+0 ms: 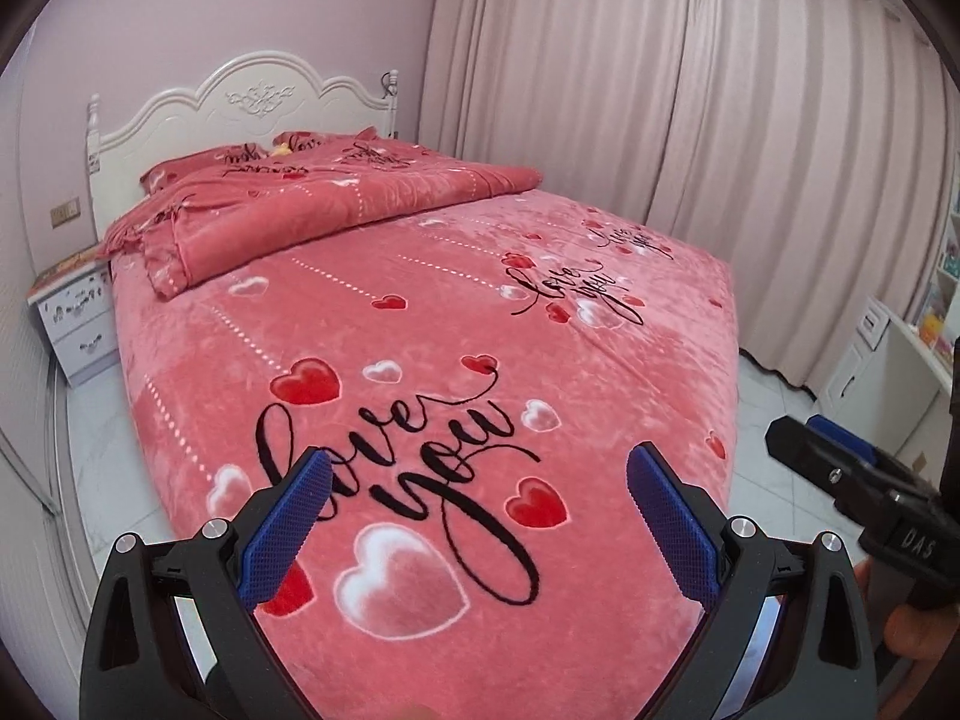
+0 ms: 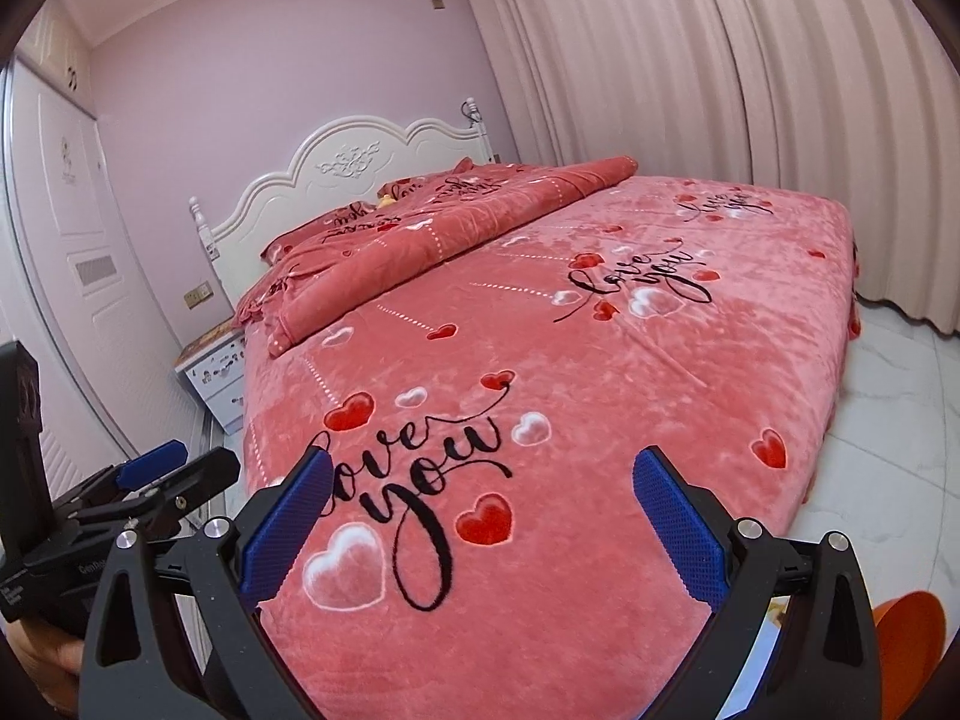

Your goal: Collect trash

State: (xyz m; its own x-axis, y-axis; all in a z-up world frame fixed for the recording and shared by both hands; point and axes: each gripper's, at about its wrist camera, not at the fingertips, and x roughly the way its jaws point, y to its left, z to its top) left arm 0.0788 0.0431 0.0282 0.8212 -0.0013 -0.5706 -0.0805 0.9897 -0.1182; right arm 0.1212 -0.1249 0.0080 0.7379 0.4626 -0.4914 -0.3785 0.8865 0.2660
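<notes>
Both the left gripper and right gripper hovered with blue-padded fingers spread wide, empty, above the pink heart-printed plush bed.

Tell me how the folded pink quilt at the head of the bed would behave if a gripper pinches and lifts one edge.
The folded quilt looks plush and thick, so it would probably drape and unfold, not lift as one piece. Its bulk suggests weight. The open left gripper might slip on the fleecy pile.

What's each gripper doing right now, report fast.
Left gripper: open, holding nothing, above the bed.
Right gripper: open, holding nothing, above the same bed.
</notes>
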